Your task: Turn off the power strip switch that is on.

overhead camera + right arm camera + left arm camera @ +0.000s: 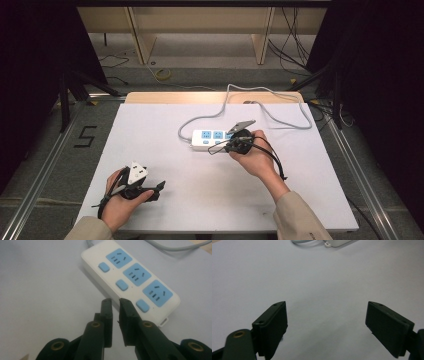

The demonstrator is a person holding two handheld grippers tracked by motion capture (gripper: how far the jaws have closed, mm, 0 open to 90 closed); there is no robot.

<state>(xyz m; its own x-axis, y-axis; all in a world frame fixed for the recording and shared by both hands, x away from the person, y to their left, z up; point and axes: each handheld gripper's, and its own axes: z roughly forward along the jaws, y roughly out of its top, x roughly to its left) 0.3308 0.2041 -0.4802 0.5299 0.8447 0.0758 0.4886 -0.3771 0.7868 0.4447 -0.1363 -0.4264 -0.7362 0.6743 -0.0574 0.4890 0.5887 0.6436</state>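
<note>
Left gripper (159, 189): held low at the near left of the white table (150, 140), jaws spread wide, nothing between them.
Power strip (212, 138): white, three blue sockets, lying flat at mid-table; grey cord (280, 120) loops off to the far edge.
Right gripper (115, 305): tips at the strip's near long edge beside a blue button (142, 306); jaws parted by a narrow gap, gripping nothing.

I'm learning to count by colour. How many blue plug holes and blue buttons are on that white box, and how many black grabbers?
Blue sockets on the power strip: 3, the first
Blue buttons: 3, the first
Black grabbers: 2, the left gripper and the right gripper
Total: 8
</note>
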